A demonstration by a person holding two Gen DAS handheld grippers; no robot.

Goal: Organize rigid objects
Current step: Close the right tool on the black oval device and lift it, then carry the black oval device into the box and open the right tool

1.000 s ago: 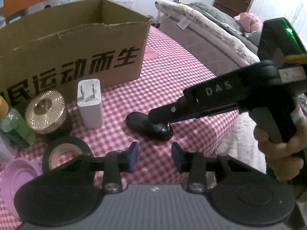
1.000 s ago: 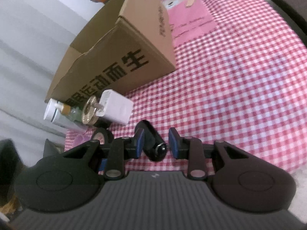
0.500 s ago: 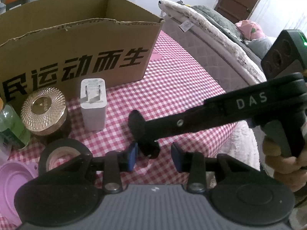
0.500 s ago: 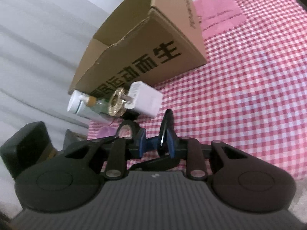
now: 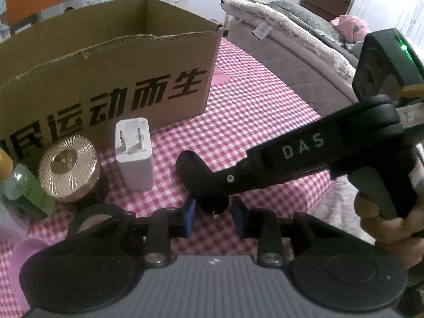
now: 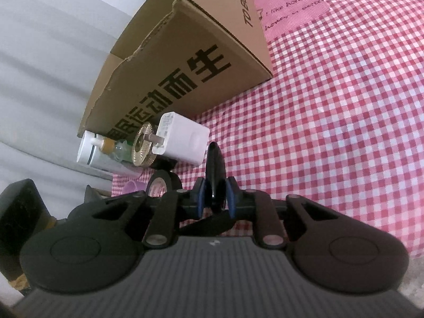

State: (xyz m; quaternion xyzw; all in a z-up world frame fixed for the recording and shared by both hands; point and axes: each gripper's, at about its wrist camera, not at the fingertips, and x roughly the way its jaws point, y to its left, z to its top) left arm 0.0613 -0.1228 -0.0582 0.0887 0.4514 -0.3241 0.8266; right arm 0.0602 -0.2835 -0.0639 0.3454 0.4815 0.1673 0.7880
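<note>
Right wrist view: the black mouse [image 6: 215, 177] stands on edge between the right gripper [image 6: 215, 198] pads, which have just closed onto its flanks and now pinch it. It sits lifted just above the checked tabletop [image 6: 331, 106], near the white charger [image 6: 182, 143] and in front of the open cardboard box [image 6: 185, 61]. Its long axis runs forward along the fingers, far end pointing away toward the charger and box.

Risk, as judged: the shell is glossy and curved, held only near one end, so it may pivot or slip out on the way to the box.

Left gripper [image 5: 214, 216] has just narrowed to near its tightest with nothing between its jaws; it hangs just below the mouse [image 5: 196, 175], where a swing could knock it.
</note>
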